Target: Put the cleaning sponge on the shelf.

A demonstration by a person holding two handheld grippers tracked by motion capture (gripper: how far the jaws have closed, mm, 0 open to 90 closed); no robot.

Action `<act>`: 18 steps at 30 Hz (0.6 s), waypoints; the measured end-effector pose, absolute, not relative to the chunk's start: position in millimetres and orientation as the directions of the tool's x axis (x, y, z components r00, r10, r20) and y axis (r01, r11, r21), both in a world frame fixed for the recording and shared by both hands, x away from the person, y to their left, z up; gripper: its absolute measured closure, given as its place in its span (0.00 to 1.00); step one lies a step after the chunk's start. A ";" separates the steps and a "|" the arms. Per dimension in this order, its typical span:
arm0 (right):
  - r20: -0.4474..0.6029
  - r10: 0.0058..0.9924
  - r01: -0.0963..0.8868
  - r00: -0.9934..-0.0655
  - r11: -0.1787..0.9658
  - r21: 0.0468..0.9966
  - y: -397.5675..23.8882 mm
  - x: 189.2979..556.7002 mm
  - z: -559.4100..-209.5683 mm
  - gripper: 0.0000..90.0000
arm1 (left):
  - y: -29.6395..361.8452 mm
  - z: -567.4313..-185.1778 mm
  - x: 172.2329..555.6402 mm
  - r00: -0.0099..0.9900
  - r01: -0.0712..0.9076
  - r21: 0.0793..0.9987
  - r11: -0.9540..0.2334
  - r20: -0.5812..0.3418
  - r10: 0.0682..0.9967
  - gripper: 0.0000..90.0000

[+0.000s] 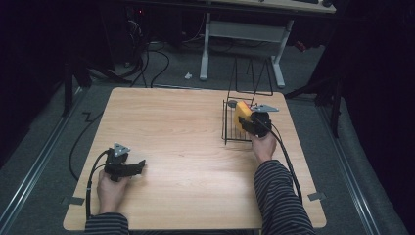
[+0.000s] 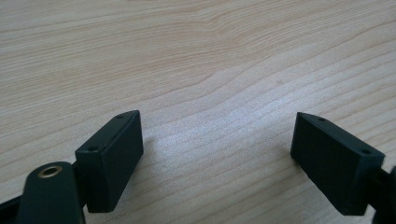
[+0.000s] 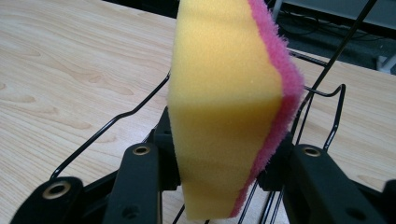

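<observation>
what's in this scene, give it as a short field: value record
surface: wooden table
left gripper: open, nothing between its jaws, low over bare wood at the near left of the table
right gripper: shut on the sponge
sponge: yellow foam with a pink scouring side, held on edge
wire rack: black, at the far right of the table, sponge held over it
person: striped sleeves, one gripper in each hand

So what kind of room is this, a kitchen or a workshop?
Probably a lab or recording workspace, not a kitchen: a bare light wooden table in a dark room, cables across the grey floor, a white-legged desk behind, and handheld black two-jaw grippers.
</observation>
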State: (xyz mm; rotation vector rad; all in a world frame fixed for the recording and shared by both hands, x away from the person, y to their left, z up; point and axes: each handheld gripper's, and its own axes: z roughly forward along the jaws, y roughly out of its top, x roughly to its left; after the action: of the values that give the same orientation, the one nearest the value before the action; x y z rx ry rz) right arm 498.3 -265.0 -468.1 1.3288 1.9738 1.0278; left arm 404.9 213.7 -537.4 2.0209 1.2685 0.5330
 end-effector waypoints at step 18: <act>-0.020 0.930 0.532 -0.368 0.228 0.815 -264.1 497.6 -469.4 0.60 | 213.6 -537.5 404.9 0.440 0.618 0.730 -0.292 -0.014 0.898 0.19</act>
State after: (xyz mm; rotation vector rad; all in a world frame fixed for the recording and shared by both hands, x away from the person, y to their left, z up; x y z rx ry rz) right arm 497.6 -264.1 -469.4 1.3389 1.9918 1.0117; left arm 404.9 213.6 -537.5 2.0211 1.2684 0.5336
